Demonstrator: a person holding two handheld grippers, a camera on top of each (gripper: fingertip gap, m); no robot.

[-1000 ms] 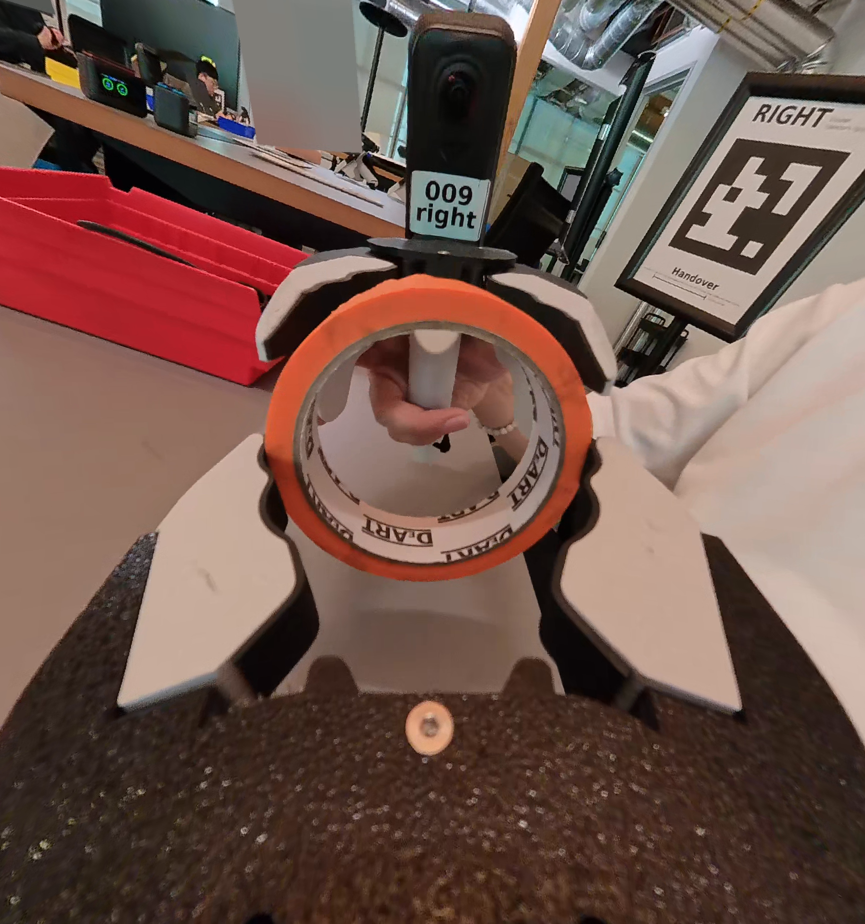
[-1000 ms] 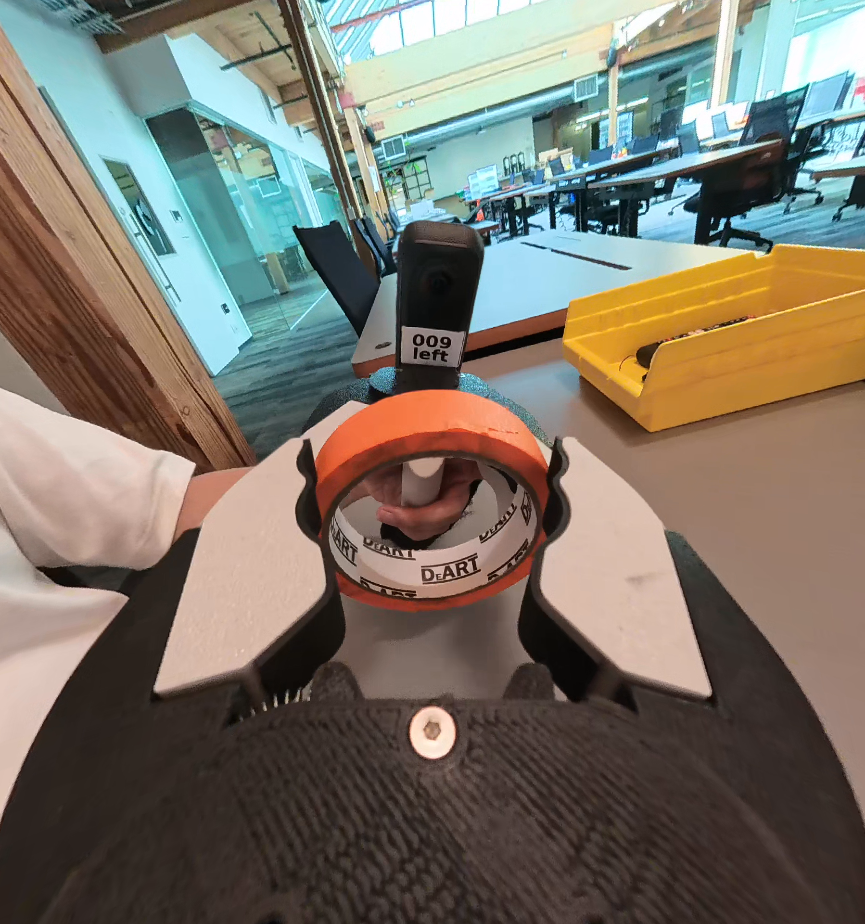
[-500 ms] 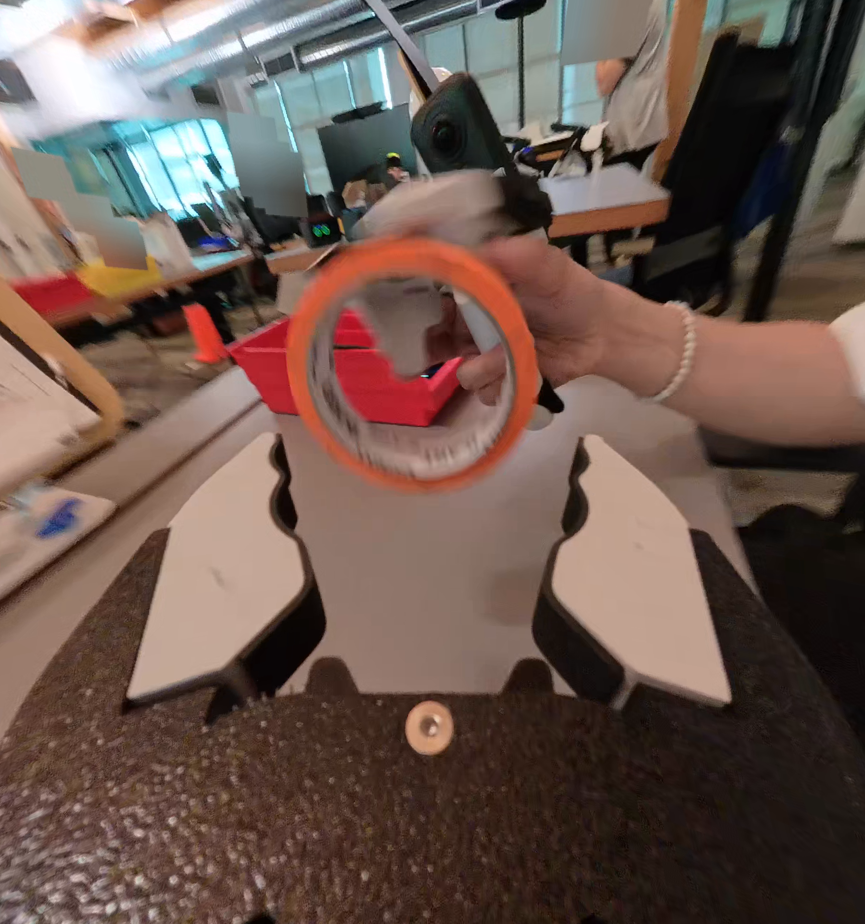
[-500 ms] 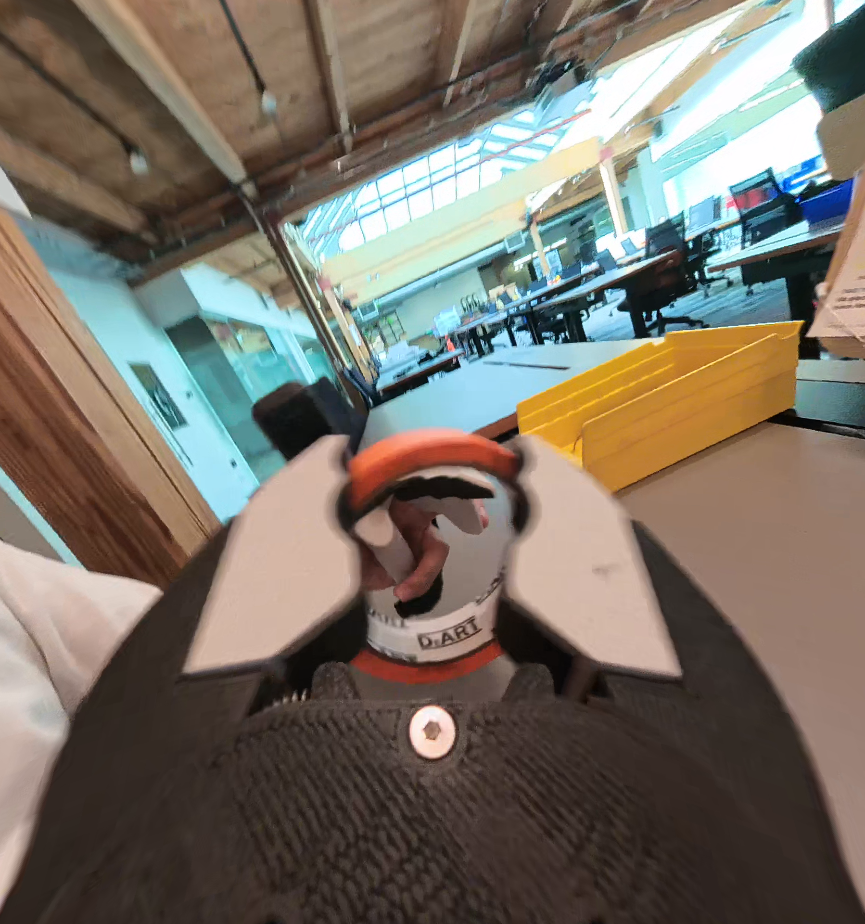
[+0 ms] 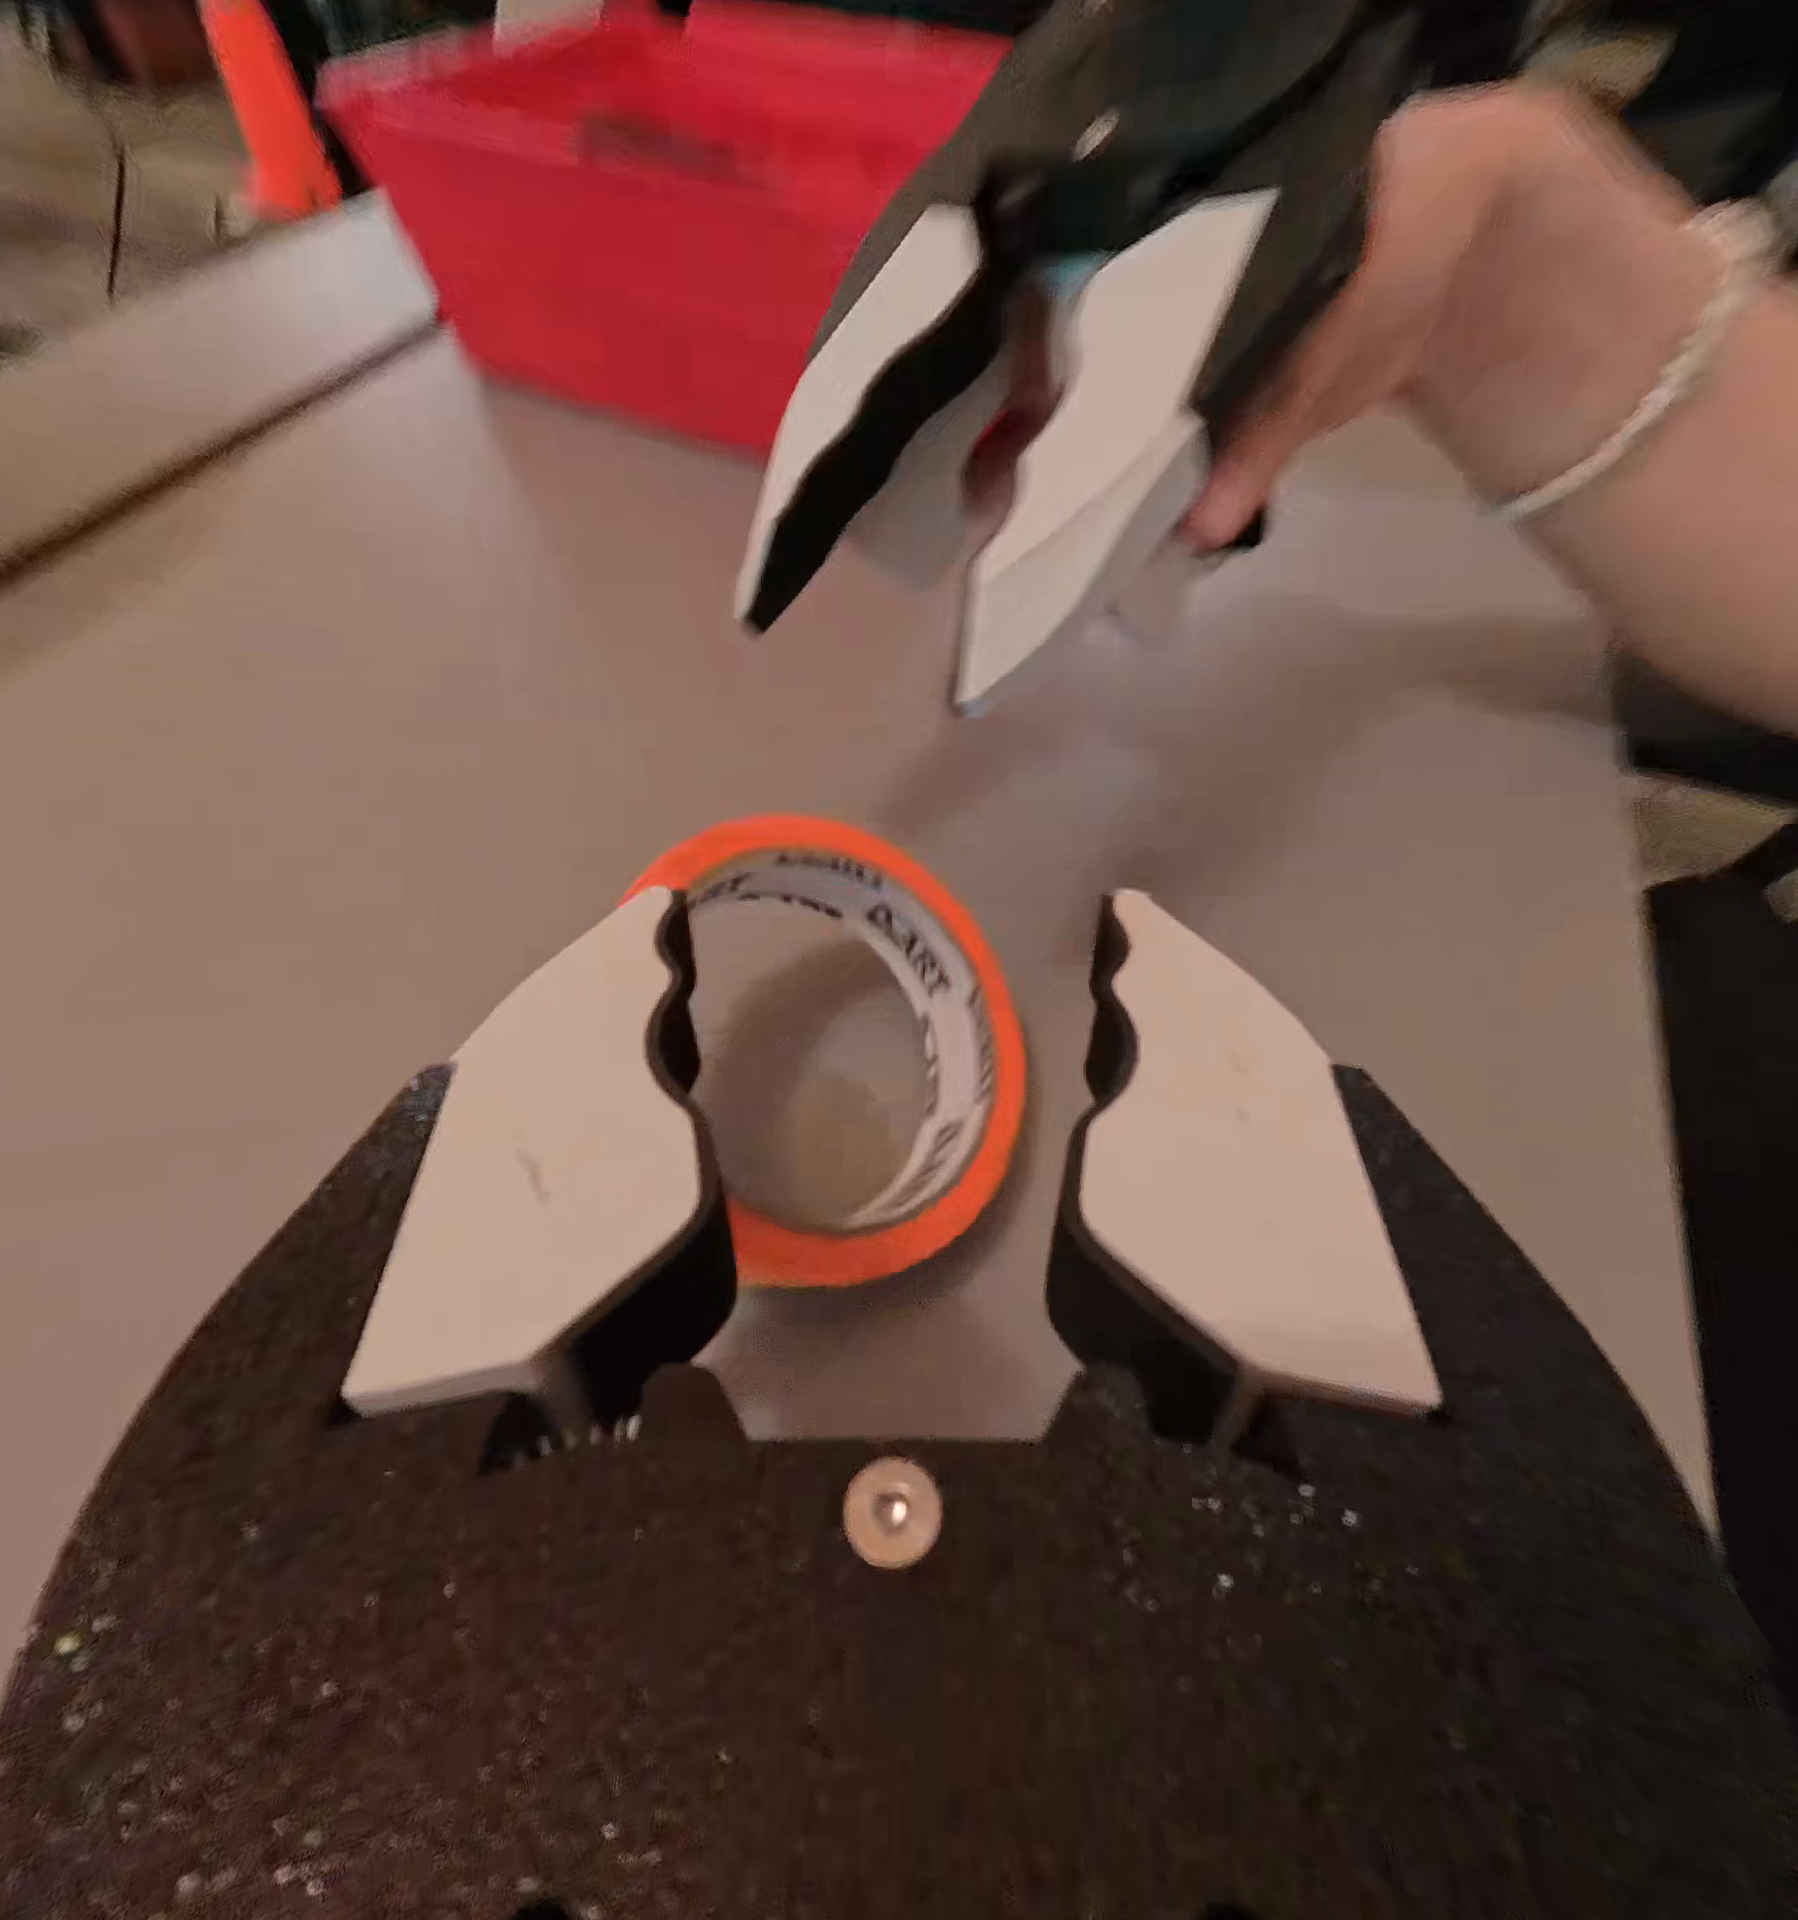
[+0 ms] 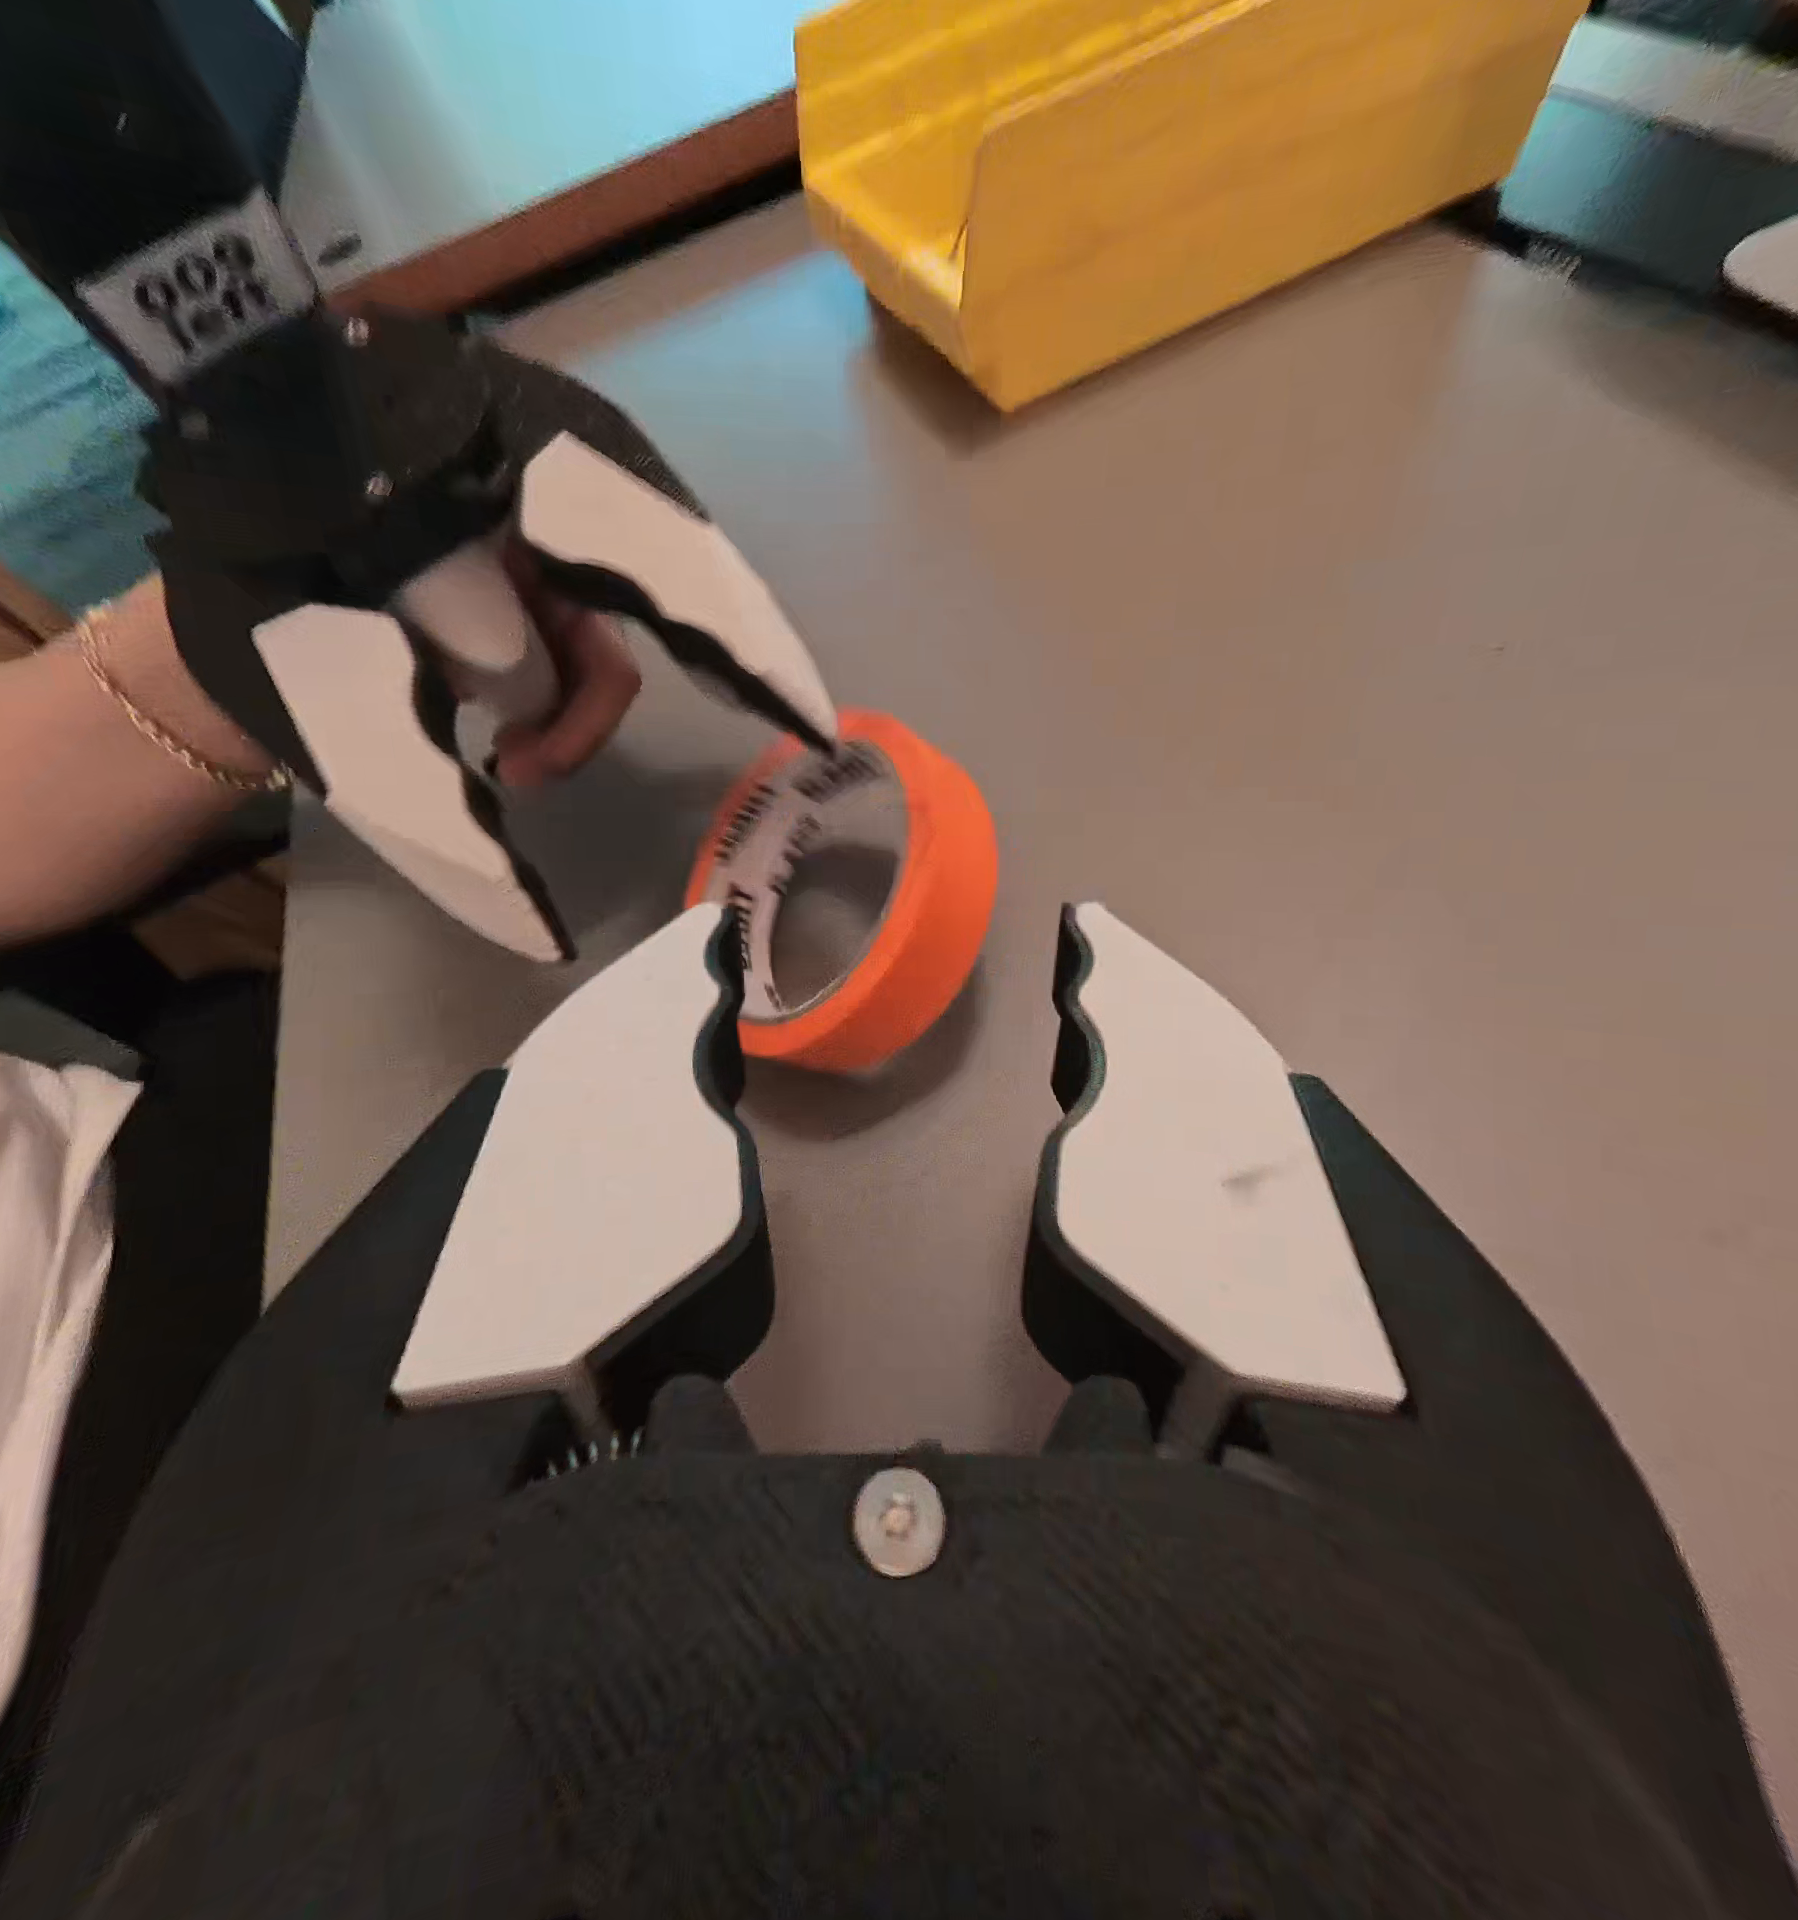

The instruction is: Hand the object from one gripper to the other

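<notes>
Lying on the grey table (image 6: pixel 1394 727), the orange tape roll (image 6: pixel 936 883) is held by neither gripper; it rests partly tipped, its printed inner core facing up toward both cameras.

In the left wrist view, from left to right: an orange cone (image 5: pixel 261 114) stands at the far left edge, a red bin (image 5: pixel 614 239) sits at the back of the table, and the tape (image 5: pixel 978 1039) lies in front of the left gripper (image 5: pixel 890 914). That gripper's jaws stand wide apart with nothing between them; its left finger (image 5: pixel 552 1143) overlaps the roll's near-left rim in the picture, though with the blur it is hard to say whether it touches. Above and to the right hangs the right gripper (image 5: pixel 859 665), tips pointing down at the table, also parted and empty, with a hand (image 5: pixel 1477 312) and a bracelet behind it.

In the right wrist view, from left to right: a white sleeve (image 6: pixel 12 1299) at the edge, then a hand (image 6: pixel 562 707) on the left gripper (image 6: pixel 703 847), whose jaws are spread, one tip at the roll's far rim. The right gripper (image 6: pixel 890 925) is open and empty just short of the roll. A yellow bin (image 6: pixel 1186 187) stands at the far right of the table.
</notes>
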